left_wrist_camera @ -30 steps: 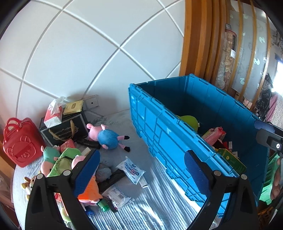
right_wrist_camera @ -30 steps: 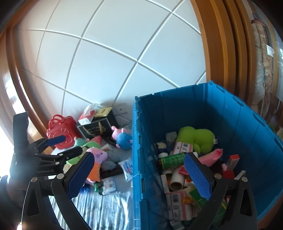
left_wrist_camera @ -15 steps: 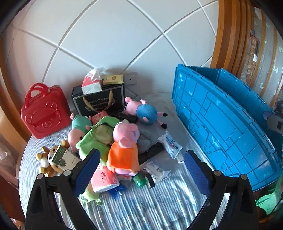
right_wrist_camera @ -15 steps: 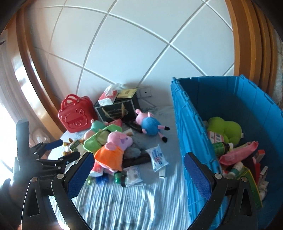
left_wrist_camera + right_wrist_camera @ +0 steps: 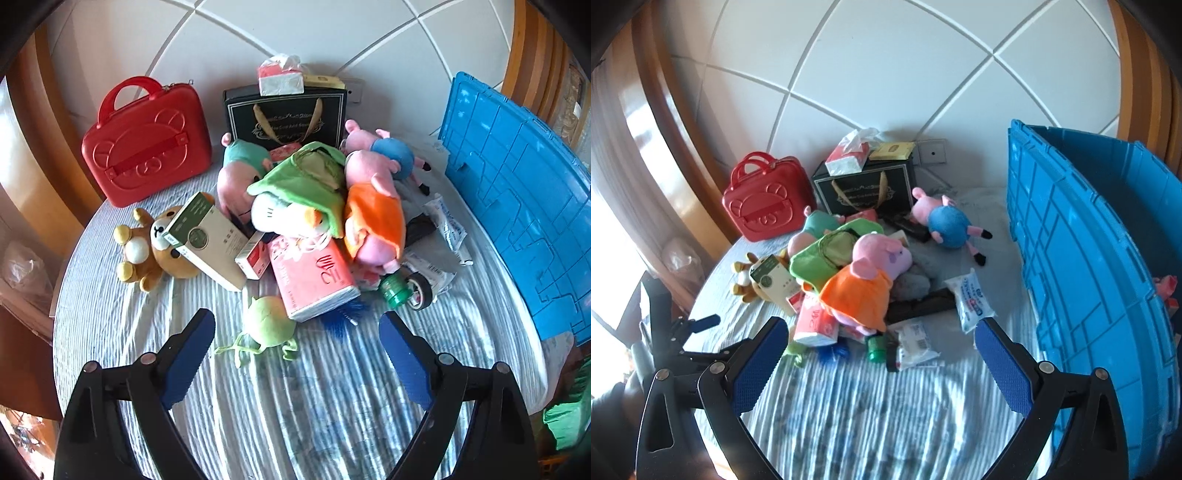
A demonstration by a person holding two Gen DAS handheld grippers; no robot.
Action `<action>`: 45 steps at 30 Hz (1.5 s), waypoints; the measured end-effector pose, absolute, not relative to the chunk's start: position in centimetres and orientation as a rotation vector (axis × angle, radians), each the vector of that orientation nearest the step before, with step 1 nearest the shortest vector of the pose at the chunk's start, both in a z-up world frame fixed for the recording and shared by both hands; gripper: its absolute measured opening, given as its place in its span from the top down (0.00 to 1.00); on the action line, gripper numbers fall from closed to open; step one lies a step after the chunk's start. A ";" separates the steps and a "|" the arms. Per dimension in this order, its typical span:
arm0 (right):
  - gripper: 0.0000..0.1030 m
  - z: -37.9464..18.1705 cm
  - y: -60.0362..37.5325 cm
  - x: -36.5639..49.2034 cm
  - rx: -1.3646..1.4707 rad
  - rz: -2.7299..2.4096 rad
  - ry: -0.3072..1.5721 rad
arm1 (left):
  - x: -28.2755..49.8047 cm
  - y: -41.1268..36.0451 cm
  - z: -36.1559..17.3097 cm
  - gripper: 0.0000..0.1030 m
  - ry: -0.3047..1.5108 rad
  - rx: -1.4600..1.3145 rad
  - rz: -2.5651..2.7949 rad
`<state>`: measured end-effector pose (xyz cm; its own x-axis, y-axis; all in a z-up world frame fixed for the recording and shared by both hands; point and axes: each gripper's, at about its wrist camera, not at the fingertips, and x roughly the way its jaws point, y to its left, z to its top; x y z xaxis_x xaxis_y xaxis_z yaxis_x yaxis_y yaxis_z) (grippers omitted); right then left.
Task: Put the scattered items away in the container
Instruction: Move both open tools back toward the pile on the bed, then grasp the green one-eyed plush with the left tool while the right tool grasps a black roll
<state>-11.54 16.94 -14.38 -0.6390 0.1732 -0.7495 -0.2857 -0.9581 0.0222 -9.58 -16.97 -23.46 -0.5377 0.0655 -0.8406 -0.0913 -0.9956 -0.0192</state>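
A pile of toys and packets lies on the striped round table (image 5: 332, 406). In the left wrist view my left gripper (image 5: 297, 354) is open and empty, just in front of a small green plush (image 5: 267, 325) and a pink tissue pack (image 5: 314, 273). An orange-dressed pig plush (image 5: 373, 218) lies behind them. The blue crate (image 5: 517, 192) stands at the right. In the right wrist view my right gripper (image 5: 881, 363) is open and empty, above the table in front of the pile, with the pig plush (image 5: 866, 280) and the crate (image 5: 1082, 258) ahead. The left gripper (image 5: 701, 332) shows at the lower left.
A red bear case (image 5: 147, 136) and a black gift bag (image 5: 286, 114) with a tissue pack on top stand at the back by the wall. A brown bear plush (image 5: 147, 247), a green-white box (image 5: 207, 236), a blue pig plush (image 5: 945, 221) and a wipes packet (image 5: 971, 299) lie around.
Both grippers have swung left, away from the crate's inside and toward the pile. The left gripper has dropped closer to the table. Both stay open and empty.
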 end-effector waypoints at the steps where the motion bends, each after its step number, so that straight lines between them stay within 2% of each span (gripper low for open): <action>1: 0.00 -15.1 16.6 -11.8 -1.194 2.620 0.197 | -9.7 -17.4 -24.2 0.13 0.042 -1.476 2.670; 4: 0.00 -17.6 15.7 -12.7 -1.244 2.593 0.179 | -10.2 -18.3 -26.7 0.19 0.069 -1.506 2.643; 12: 0.01 -25.3 14.7 -14.6 -1.373 2.489 0.149 | -13.6 -19.0 -33.7 0.21 0.105 -1.537 2.593; 16: 0.01 -29.1 15.4 -15.4 -1.426 2.417 0.165 | -15.2 -19.1 -37.5 0.32 0.122 -1.582 2.554; 18: 0.01 -30.5 15.8 -15.8 -1.433 2.386 0.177 | -15.6 -19.1 -38.8 0.34 0.108 -1.576 2.530; 24: 0.01 -33.6 17.0 -16.4 -1.459 2.308 0.212 | -16.2 -18.8 -41.1 0.38 0.092 -1.562 2.485; 31: 0.02 -35.7 18.0 -17.2 -1.462 2.258 0.219 | -14.9 -19.8 -39.8 0.43 0.006 -1.486 2.488; 34: 0.07 -36.6 18.9 -17.8 -1.461 2.228 0.239 | -13.6 -20.3 -39.1 0.43 0.005 -1.478 2.487; 36: 0.17 -37.2 19.3 -18.3 -1.462 2.215 0.234 | -12.7 -20.8 -38.8 0.43 -0.012 -1.485 2.491; 40: 0.29 -38.0 19.7 -19.3 -1.449 2.217 0.228 | -10.9 -21.8 -38.4 0.43 -0.051 -1.497 2.499; 42: 0.43 -38.6 19.9 -19.8 -1.457 2.214 0.230 | -10.1 -22.0 -38.3 0.43 -0.060 -1.502 2.501; 45: 0.54 -39.6 20.2 -20.5 -1.475 2.204 0.223 | -9.2 -22.1 -38.0 0.43 -0.076 -1.504 2.503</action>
